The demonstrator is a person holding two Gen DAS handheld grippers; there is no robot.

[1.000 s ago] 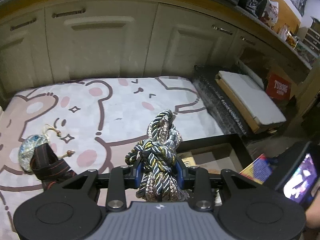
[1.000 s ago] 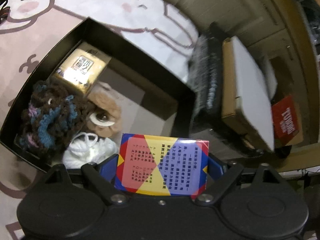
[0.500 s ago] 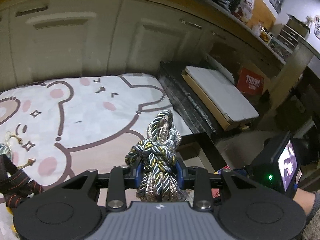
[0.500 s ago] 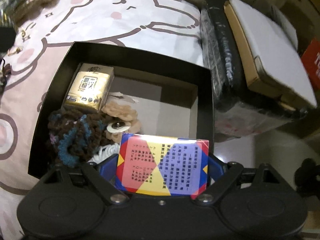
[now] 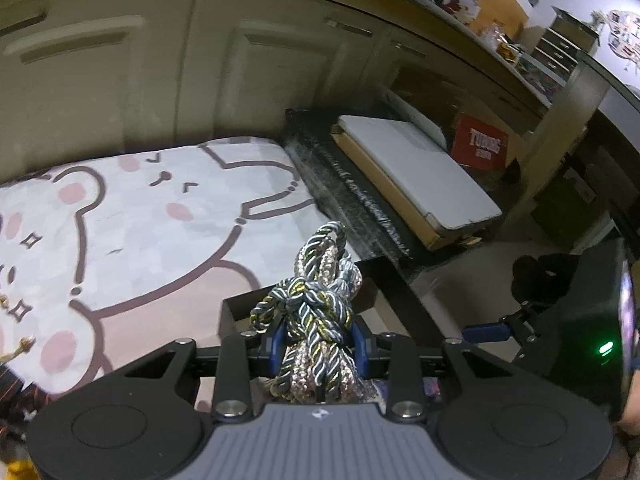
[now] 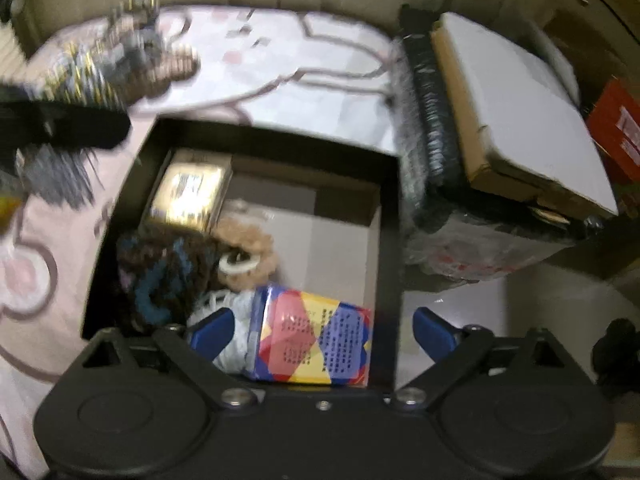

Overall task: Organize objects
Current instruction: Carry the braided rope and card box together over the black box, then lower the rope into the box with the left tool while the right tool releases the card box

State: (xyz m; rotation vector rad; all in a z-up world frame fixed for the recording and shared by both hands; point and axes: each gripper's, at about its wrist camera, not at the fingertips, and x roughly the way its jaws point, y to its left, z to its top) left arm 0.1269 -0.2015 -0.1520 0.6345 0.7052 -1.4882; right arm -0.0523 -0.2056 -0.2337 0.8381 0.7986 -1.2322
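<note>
My left gripper (image 5: 316, 340) is shut on a bundle of twisted grey, gold and pink cord (image 5: 320, 312) and holds it above the far left corner of the black box (image 5: 394, 276); the cord also shows blurred in the right wrist view (image 6: 120, 56). My right gripper (image 6: 322, 332) is open over the box (image 6: 280, 140). A colourful red, yellow and blue card box (image 6: 312, 338) lies loose between its fingers, in the box's near part. A gold packet (image 6: 188, 196), dark knitted yarn (image 6: 160, 272), a tan furry piece (image 6: 248, 248) and white yarn (image 6: 224, 308) lie inside.
The black box sits on a pink and white bear-print mat (image 5: 120, 220). To the right is a black wrapped bundle (image 6: 432, 152) with a white and cardboard board (image 6: 508, 112) on top. Cream cabinet doors (image 5: 240, 72) stand behind. A red box (image 5: 480, 142) is far right.
My right gripper has opened and let go of the colourful card box, which now lies in the black box. My left gripper has carried the cord rightward to over the box.
</note>
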